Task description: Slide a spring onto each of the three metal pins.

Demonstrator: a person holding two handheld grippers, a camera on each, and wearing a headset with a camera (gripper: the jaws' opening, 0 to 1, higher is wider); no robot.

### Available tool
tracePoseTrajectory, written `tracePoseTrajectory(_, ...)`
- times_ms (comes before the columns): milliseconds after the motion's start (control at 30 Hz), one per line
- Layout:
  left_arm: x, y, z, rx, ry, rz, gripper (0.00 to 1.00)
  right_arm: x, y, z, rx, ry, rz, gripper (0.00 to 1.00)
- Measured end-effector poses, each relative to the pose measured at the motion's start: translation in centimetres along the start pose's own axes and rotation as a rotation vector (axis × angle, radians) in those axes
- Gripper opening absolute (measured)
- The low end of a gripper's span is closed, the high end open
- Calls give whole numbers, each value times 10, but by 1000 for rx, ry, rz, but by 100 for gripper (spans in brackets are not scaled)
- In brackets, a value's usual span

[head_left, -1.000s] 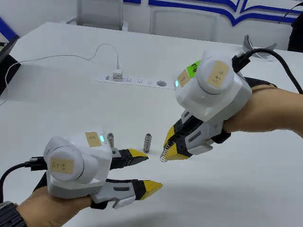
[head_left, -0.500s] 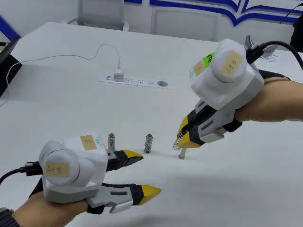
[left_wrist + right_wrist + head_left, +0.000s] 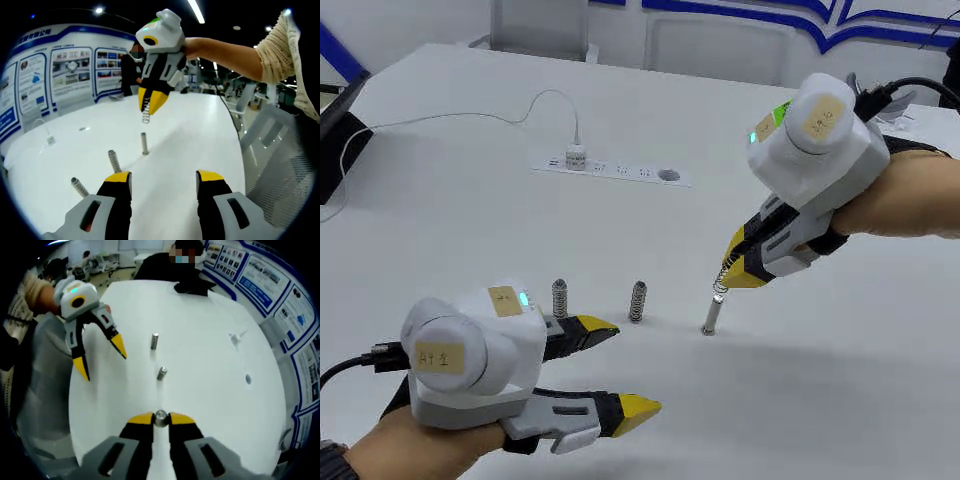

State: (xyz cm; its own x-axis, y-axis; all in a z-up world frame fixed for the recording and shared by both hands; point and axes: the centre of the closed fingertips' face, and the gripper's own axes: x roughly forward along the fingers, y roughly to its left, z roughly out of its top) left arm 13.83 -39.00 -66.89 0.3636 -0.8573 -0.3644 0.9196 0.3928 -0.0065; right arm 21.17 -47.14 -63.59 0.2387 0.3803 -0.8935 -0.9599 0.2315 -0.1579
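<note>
Right now it all comes down to how the spring (image 3: pixel 721 287) lines up with the last bare pin (image 3: pixel 711 317). My right tool (image 3: pixel 734 274) has its jaws pinched on the spring's upper end, so the coil hangs below the yellow tips, close to upright. Its lower end sits just above the pin's top and is not yet touching. In the left gripper view I can see a gap between the two. The pin stands upright on the white surface (image 3: pixel 470 200), almost directly beneath the tool. From the head view the spring looks a touch to the pin's right, so I judge it needs a small sideways correction. After that it needs a straight drop along the pin's long axis.

The other two pins, the middle one (image 3: pixel 638 301) and the far-left one (image 3: pixel 559 298), already wear their coils. My left tool (image 3: pixel 623 366) hovers low over the surface with its jaws spread apart and nothing between them. It sits near those finished pins and well apart from the bare pin, so the right tool is clearly the nearer one.
</note>
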Motion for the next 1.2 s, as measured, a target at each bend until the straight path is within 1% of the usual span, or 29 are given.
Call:
tracePoseTrajectory(200, -1, 1, -1, -7, 0, 5, 53, 9, -7, -10, 28, 23, 2, 12)
tracePoseTrajectory(433, -2, 2, -3, -14, 1, 10, 54, 18, -5, -13, 54, 27, 20, 12)
tracePoseTrajectory(733, -2, 3, -5, -17, 7, 12, 53, 25, -1, -14, 60, 36, 35, 12)
tracePoseTrajectory(1200, -3, 4, -6, -19, 9, 17, 52, 45, 3, -22, 63, 75, 44, 12)
